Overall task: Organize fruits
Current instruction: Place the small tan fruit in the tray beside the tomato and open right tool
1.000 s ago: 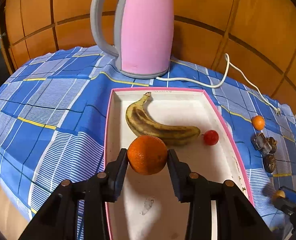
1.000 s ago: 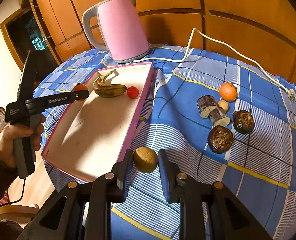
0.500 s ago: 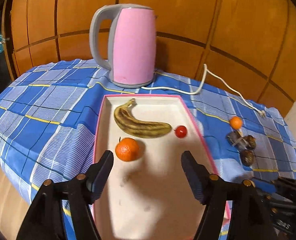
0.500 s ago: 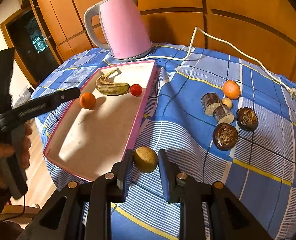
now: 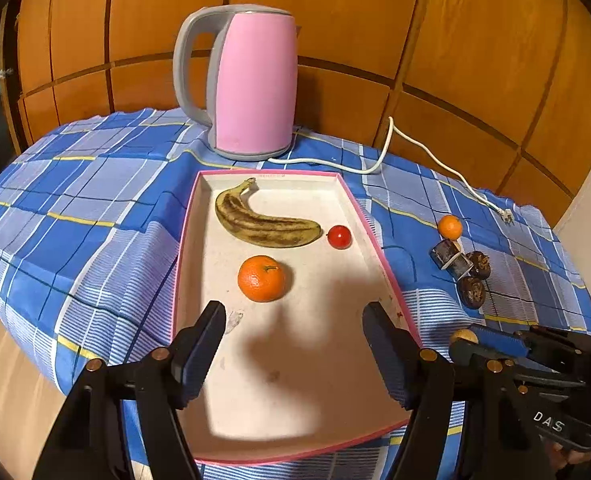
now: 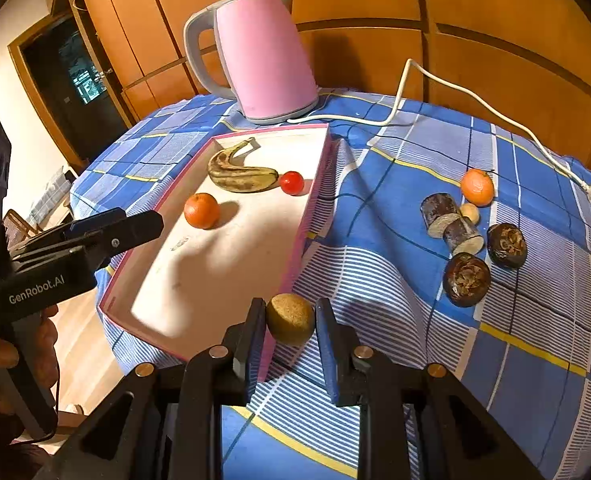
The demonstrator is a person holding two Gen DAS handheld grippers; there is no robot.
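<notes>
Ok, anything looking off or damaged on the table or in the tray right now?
The banana in the tray is heavily browned, probably overripe. A small smudge marks the tray floor near the orange. Nothing is spilled or tipped.

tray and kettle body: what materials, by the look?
Tray: probably cardboard or thin board, matte off-white inside with scuffs and stains, pink edge; can't rule out plastic. Kettle: smooth pink shell with soft sheen, grey handle and base look like moulded plastic; shell could be plastic or painted metal.
</notes>
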